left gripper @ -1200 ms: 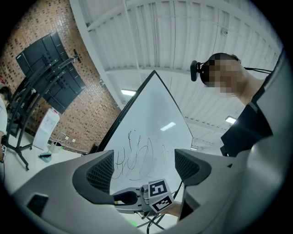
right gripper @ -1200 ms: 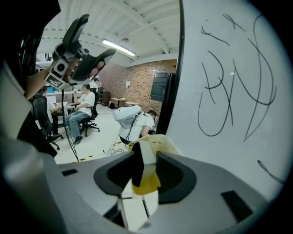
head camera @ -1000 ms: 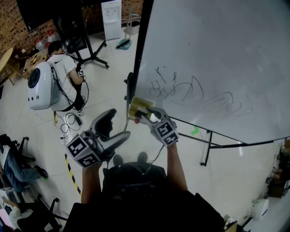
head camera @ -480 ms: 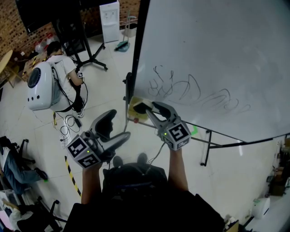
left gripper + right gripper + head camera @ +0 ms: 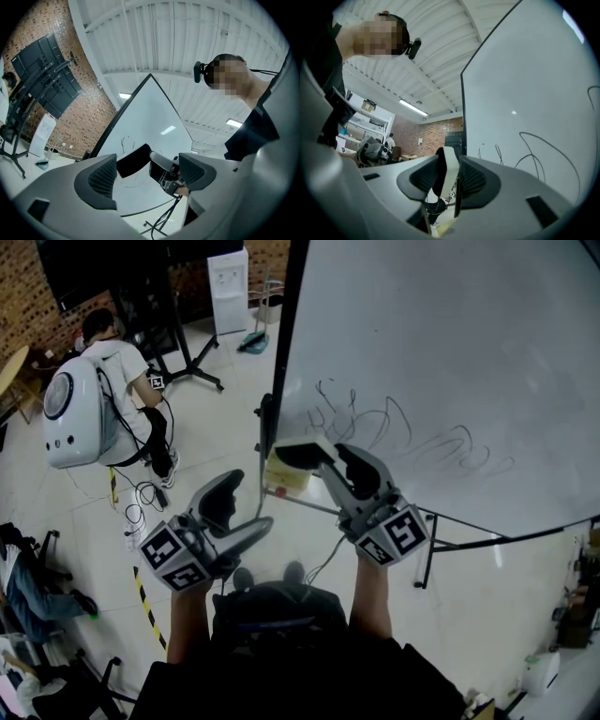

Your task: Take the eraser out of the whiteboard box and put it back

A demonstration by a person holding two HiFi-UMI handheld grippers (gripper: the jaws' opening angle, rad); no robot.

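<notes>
My right gripper (image 5: 317, 457) is shut on the eraser (image 5: 298, 454), a black pad with a white back, and holds it up in front of the whiteboard (image 5: 450, 352). In the right gripper view the eraser (image 5: 449, 166) stands upright, pressed between the two pads of that gripper (image 5: 447, 177). Just below it, the yellowish box (image 5: 286, 476) sits at the left end of the board's ledge. Grey scribbles (image 5: 394, 432) mark the board to the right. Lower left, my left gripper (image 5: 246, 501) hangs open with nothing in it. The eraser (image 5: 132, 160) shows through the gap of that left gripper (image 5: 149, 176).
A person with a white backpack (image 5: 70, 418) crouches on the floor at the left, with cables beside them. The whiteboard's stand leg (image 5: 427, 549) reaches the floor at the right. A white water dispenser (image 5: 228, 277) stands at the back, and yellow-black tape (image 5: 145, 601) runs along the floor.
My right gripper has risen with the eraser, up out of the yellowish box and level in front of the board. My left gripper has stayed where it was.
</notes>
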